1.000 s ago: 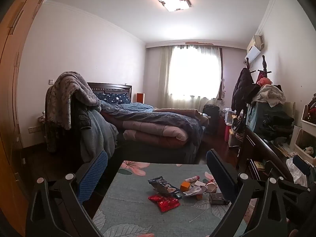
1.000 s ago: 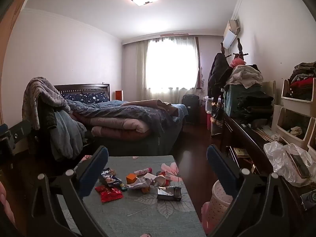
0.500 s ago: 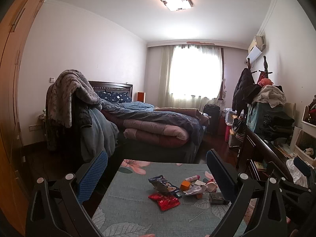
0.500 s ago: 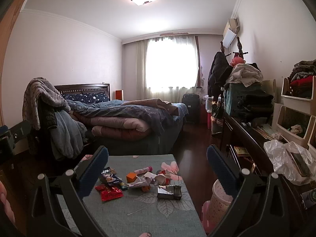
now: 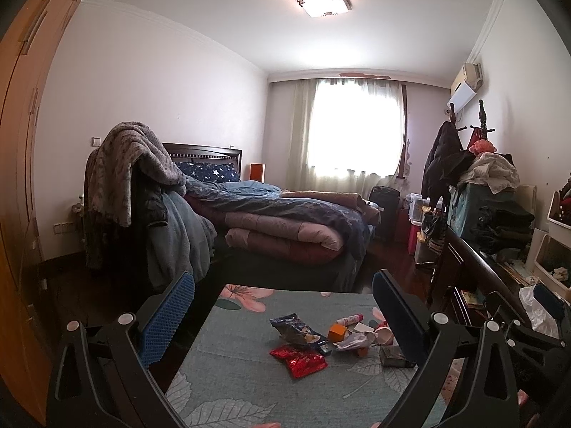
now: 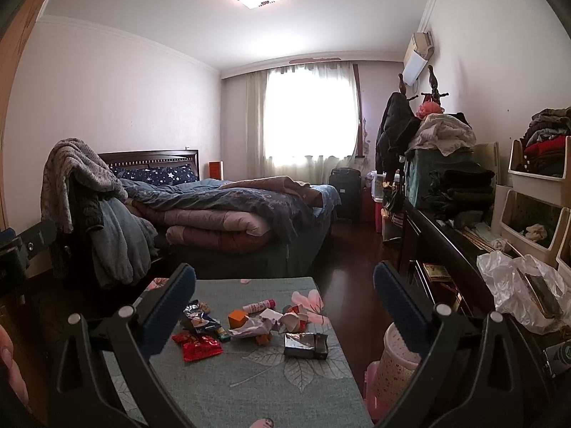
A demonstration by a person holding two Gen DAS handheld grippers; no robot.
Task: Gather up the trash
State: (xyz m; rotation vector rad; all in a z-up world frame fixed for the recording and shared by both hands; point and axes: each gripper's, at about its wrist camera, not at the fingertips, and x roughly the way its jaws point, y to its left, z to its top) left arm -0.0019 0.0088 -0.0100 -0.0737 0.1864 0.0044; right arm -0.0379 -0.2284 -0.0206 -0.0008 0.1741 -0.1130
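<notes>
— Where was the trash?

— Heaped near the middle of the bench (image 6: pixel 271 388), which had a teal cloth with leaves and pink flowers. A red foil wrapper (image 6: pixel 197 346) lay nearest on the left, a dark crumpled snack bag (image 6: pixel 197 315) just behind it, an orange box (image 6: pixel 238 318) and a white tube with a pink cap (image 6: pixel 257 305) farther back. Crumpled white paper (image 6: pixel 251 329) sat in the centre, and a silvery carton (image 6: pixel 306 345) lay to the right, a little apart.

— And the claws?

— The left claw (image 5: pixel 283 306) was spread wide with nothing between its blue pads, held above the near side of the bench. The right claw (image 6: pixel 284 296) was equally wide open and empty, well short of the pile.

— Anything beside the bench?

— A pale speckled bin (image 6: pixel 395 356) stood on the floor at its right edge, possibly a wastebasket; the claw hid part of it. A bed (image 6: pixel 228 214) piled with quilts stood beyond.
</notes>
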